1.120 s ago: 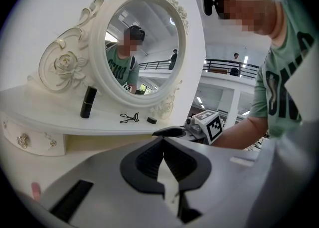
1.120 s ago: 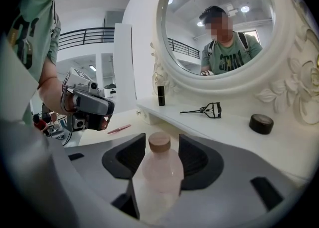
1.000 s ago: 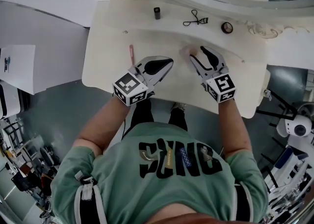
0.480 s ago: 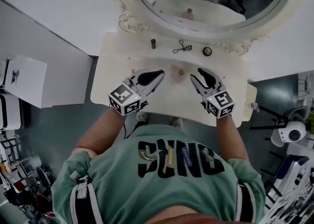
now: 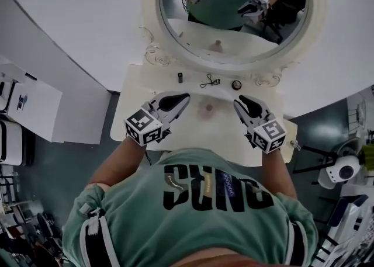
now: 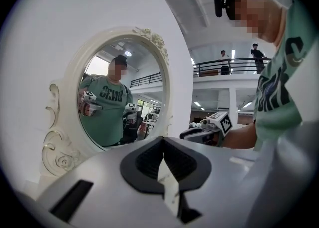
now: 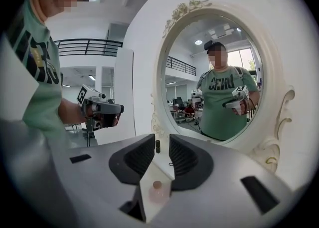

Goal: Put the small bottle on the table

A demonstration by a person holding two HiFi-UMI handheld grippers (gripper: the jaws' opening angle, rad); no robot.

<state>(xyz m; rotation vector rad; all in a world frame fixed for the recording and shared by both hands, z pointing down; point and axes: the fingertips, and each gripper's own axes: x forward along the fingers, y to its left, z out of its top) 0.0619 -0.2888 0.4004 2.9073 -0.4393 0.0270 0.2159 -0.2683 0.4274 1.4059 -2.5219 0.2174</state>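
Note:
The small pinkish bottle (image 5: 208, 108) stands upright on the cream vanity table (image 5: 175, 138), alone between my two grippers. In the right gripper view the bottle (image 7: 157, 188) shows low down through the gap in the jaws, on the tabletop beyond them. My right gripper (image 5: 239, 101) hovers to its right. Its jaws are closing, with a narrow gap left and nothing between the pads (image 7: 144, 154). My left gripper (image 5: 186, 96) hangs to the bottle's left, its jaws shut and empty (image 6: 163, 141).
A small black cylinder (image 5: 180, 77), an eyelash curler (image 5: 209, 81) and a small round pot (image 5: 236, 85) lie along the table's back edge. The oval mirror (image 5: 234, 9) rises behind them. A white cabinet (image 5: 23, 114) stands at the left, and floor equipment (image 5: 342, 169) at the right.
Both grippers have pulled back from the bottle, which stays standing on the table. The right jaws have narrowed. The head view has tilted up, so more of the mirror shows.

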